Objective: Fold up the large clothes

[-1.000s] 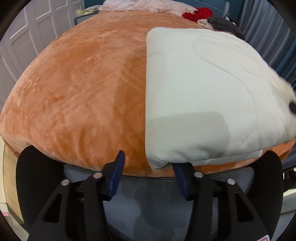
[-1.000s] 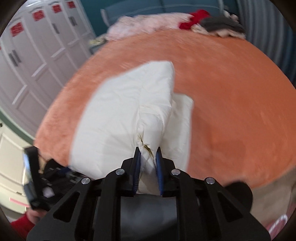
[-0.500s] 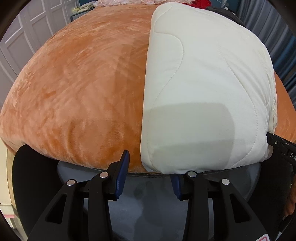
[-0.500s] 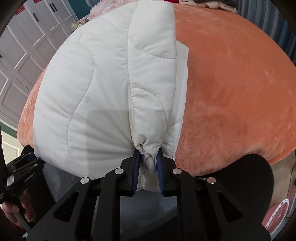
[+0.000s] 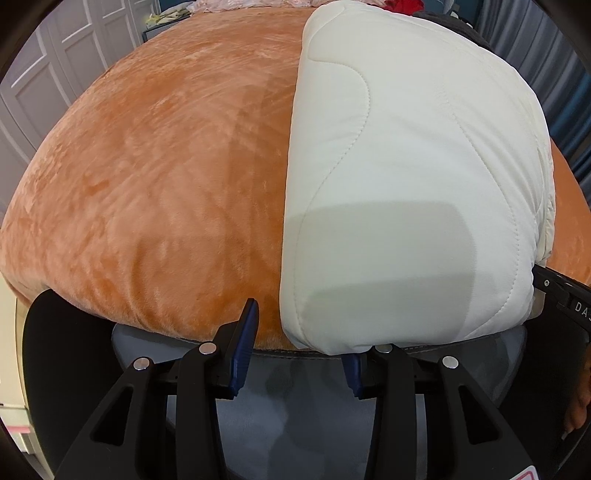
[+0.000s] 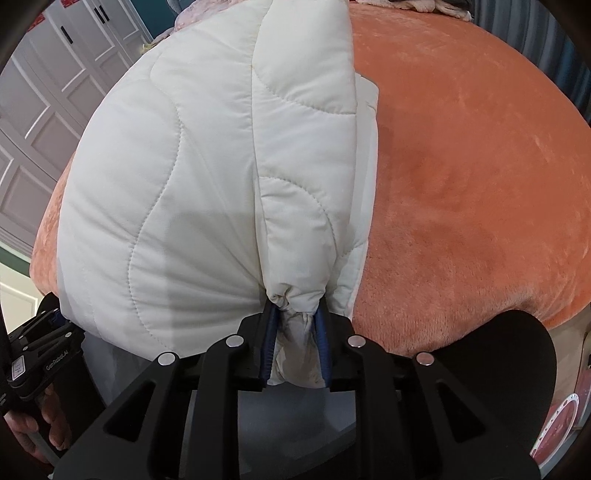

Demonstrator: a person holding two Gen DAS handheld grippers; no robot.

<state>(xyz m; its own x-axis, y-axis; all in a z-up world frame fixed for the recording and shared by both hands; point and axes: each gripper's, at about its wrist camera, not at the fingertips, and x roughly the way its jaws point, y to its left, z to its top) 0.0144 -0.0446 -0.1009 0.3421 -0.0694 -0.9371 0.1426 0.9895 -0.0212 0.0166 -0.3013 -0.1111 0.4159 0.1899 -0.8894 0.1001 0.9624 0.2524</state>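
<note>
A cream quilted jacket (image 5: 406, 177) lies folded on the orange plush bed cover (image 5: 166, 166), its near edge hanging over the bed's front edge. My left gripper (image 5: 301, 338) is open at the bed's edge; the jacket's near left corner rests over its right finger and nothing is held. In the right wrist view the jacket (image 6: 184, 166) fills the left half. My right gripper (image 6: 295, 332) is shut on the gathered cuff of a sleeve (image 6: 299, 221) that lies along the jacket's right side. The right gripper also shows at the left wrist view's right edge (image 5: 565, 295).
White panelled cupboard doors (image 6: 55, 92) stand to the left. Pink, red and dark clothes (image 5: 402, 5) are piled at the bed's far end. Blue-grey curtains (image 5: 546, 48) hang at the right. The orange cover (image 6: 480, 166) stretches right of the jacket.
The right gripper pulled the sleeve and jacket toward the bed's near edge. The jacket now lies flatter and closer, and fills more of both views. The left gripper stayed open.
</note>
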